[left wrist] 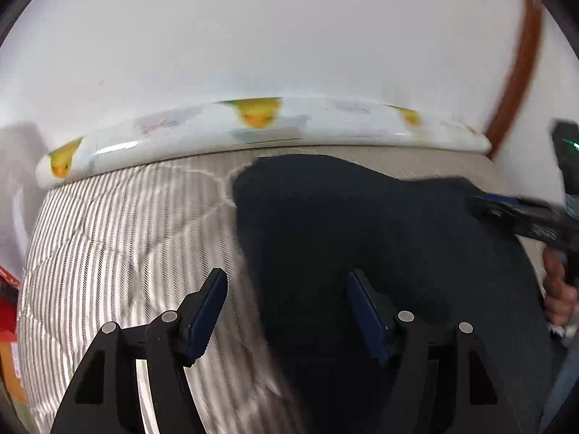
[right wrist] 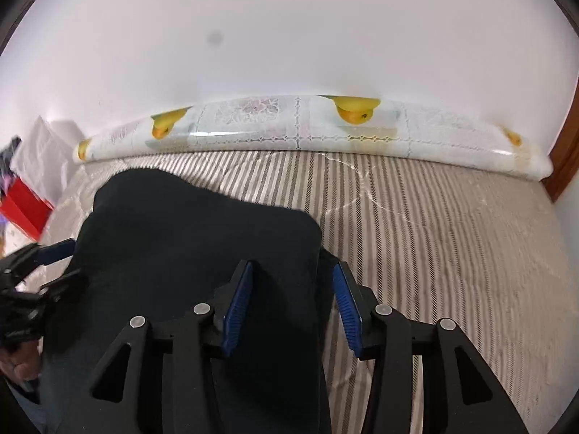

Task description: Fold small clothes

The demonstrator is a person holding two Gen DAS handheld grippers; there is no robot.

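Observation:
A dark navy garment point(left wrist: 362, 224) lies on the striped bed surface point(left wrist: 119, 224). My left gripper point(left wrist: 286, 307) is open, straddling the garment's left edge: its left finger over the stripes, its right finger over the cloth. In the right wrist view the same garment point(right wrist: 188, 224) lies at left and centre. My right gripper point(right wrist: 291, 303) is open, straddling the garment's right edge. The left gripper also shows at the far left of that view point(right wrist: 54, 264), and the right gripper at the right of the left wrist view point(left wrist: 506, 213). Neither holds any cloth.
A long white bolster with yellow fruit print point(right wrist: 289, 126) lies along the far edge against the white wall. A red box point(right wrist: 21, 206) and white bag sit at left. A brown wooden frame point(left wrist: 517, 68) stands at right. Striped bed surface point(right wrist: 452, 235) stretches to the right.

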